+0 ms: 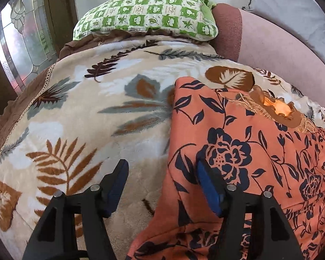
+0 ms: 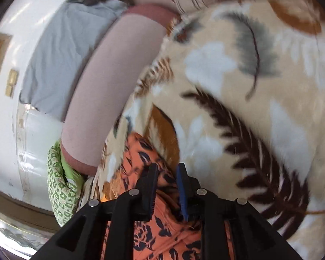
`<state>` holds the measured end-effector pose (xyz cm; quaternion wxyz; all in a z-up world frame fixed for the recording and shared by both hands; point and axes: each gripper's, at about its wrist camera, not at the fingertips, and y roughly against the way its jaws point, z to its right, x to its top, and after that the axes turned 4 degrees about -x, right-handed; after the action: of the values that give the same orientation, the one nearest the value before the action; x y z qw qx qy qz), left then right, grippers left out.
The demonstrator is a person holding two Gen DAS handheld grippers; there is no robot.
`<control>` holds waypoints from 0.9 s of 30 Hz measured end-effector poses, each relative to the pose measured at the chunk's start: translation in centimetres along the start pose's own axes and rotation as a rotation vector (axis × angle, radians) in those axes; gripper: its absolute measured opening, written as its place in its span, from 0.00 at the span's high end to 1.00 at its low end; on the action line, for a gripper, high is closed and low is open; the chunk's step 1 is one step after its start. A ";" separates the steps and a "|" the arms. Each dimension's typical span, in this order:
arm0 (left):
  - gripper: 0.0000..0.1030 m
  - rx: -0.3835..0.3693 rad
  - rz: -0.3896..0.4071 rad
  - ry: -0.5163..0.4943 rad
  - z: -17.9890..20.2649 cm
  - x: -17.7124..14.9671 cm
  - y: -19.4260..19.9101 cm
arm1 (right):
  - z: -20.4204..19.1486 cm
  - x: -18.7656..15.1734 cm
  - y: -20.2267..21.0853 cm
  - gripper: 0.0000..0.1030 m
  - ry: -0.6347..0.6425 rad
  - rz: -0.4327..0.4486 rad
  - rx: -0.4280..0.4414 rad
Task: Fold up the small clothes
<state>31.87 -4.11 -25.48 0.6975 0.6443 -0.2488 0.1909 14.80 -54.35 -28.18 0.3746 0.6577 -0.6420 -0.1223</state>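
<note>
**Orange garment on blanket: left tongs spread, right tongs pinching it**

Left wrist view, left to right: stained-glass door panel (image 1: pixel 21 49) at far left, only this view shows it. Green checked pillow (image 1: pixel 149 15) at the top centre, lying on the leaf-print blanket (image 1: pixel 80 112). Left tongs (image 1: pixel 162 186) spread wide, holding nothing: one finger over bare blanket, the other over the garment's left edge. Can't tell whether either finger touches the cloth. Orange floral garment (image 1: pixel 244 151) lies on the blanket in the right half. Its long axis runs from the near bottom edge toward the upper right, with the brown frilled neckline (image 1: pixel 279 110) at the far end, pointing away from the camera. Pink bolster (image 1: pixel 270 43) and grey cushion (image 1: pixel 292 10) lie beyond it, upper right.

Right wrist view, left to right: white wall with wooden switch plates (image 2: pixel 2 65), only seen here. Same grey cushion (image 2: pixel 65 49), bolster (image 2: pixel 110 82) and pillow (image 2: pixel 62 186) appear, bunched at left. Right tongs (image 2: pixel 166 171) are nearly pressed together, pinching a raised fold of the garment (image 2: pixel 162 227). Blanket (image 2: pixel 260 86) fills the right side. Image is motion-blurred.

No containers visible in either view.
</note>
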 end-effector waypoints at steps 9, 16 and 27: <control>0.34 0.002 -0.015 -0.023 0.2 -0.5 -0.5 | -5.2 -0.2 -3.7 0.79 0.274 -0.085 -0.104; 0.32 0.021 -0.014 -0.036 0.5 -0.5 -0.6 | -5.2 0.5 -7.0 0.78 0.322 -0.169 -0.172; 0.31 0.014 -0.012 -0.023 0.4 -0.5 -0.5 | -7.8 0.0 -4.2 0.84 0.470 -0.117 -0.148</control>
<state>31.75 -4.49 -26.15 0.6912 0.6528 -0.2516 0.1809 23.02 -52.13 -25.54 0.5530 0.6747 -0.4875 -0.0344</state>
